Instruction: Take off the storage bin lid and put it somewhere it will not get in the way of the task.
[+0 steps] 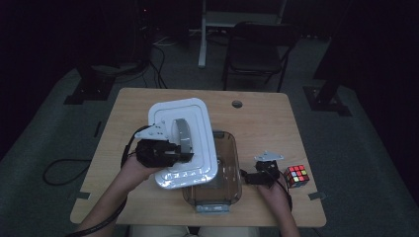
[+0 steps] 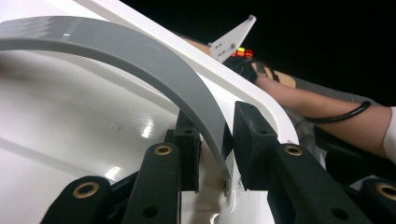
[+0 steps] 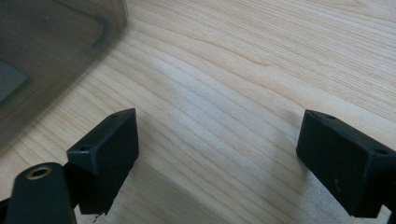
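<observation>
Left gripper [image 2: 212, 154] fingers [image 2: 252, 140] pinch the grey arched handle [image 2: 154, 60] of the white lid [image 1: 183, 143], a glossy, rounded rectangle held tilted over the clear smoky plastic bin [image 1: 225, 187], at 9 o'clock from its middle. Right gripper [image 3: 217, 158] fingers [image 3: 109, 154] spread wide, empty, over the pale woodgrain tabletop [image 3: 243, 70]. Rubik's cube [image 1: 296, 176] lies at 3 o'clock of it.

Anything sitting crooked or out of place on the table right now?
Only the white plastic lid: it hangs tilted over the clear plastic bin, off its rim, held by its grey handle in the left gripper. Nothing spilled or damaged.
</observation>
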`<state>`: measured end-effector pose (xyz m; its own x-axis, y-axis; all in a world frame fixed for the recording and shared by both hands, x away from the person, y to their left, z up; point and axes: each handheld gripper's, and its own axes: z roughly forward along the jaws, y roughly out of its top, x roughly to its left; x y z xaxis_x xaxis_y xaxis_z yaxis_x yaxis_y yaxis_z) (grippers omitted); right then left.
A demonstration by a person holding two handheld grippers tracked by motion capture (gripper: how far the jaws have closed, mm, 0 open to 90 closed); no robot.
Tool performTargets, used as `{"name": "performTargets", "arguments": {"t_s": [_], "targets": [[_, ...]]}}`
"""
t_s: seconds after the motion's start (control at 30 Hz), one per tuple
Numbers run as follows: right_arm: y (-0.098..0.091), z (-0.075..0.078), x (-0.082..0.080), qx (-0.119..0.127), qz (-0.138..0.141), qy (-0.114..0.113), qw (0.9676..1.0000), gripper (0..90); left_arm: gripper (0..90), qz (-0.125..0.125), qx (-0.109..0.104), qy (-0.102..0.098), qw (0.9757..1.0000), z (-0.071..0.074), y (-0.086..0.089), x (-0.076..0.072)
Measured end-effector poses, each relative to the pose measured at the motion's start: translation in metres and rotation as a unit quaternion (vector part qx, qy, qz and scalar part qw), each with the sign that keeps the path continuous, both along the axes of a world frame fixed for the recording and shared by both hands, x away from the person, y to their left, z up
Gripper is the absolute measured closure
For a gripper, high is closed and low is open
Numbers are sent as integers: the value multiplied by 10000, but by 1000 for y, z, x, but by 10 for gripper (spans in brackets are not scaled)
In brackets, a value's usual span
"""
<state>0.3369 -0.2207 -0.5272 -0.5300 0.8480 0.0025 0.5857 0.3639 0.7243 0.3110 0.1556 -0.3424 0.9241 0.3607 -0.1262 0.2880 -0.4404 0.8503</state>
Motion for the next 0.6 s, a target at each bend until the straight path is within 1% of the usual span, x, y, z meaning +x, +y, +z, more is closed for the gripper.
{"name": "performTargets", "arguments": {"t_s": [0.1, 0.23, 0.27, 0.3, 0.37, 0.47, 0.53, 0.6], "targets": [[0, 0, 0, 1, 0, 2, 10000, 127, 734, 113, 6, 21, 9999, -2, 13, 2], [0, 0, 0, -5, 3, 0, 10000, 127, 734, 181, -3, 60, 9998, -5, 30, 4], [0, 0, 0, -5, 3, 0, 10000, 127, 734, 181, -3, 60, 9998, -5, 30, 4], [0, 0, 0, -4, 3, 5, 10000, 127, 734, 212, 41, 43, 9998, -7, 40, 5], [0, 0, 0, -3, 2, -1, 10000, 128, 734, 291, 76, 70, 9995, -10, 50, 6], [0, 0, 0, -5, -1, 7, 10000, 127, 734, 407, 89, 91, 9991, -14, 62, 7], [0, 0, 0, 1, -4, 5, 10000, 127, 734, 427, 105, 66, 9990, -16, 71, 7], [0, 0, 0, 1, -4, 9, 10000, 127, 733, 386, 69, 60, 9992, -20, 78, 7]]}}
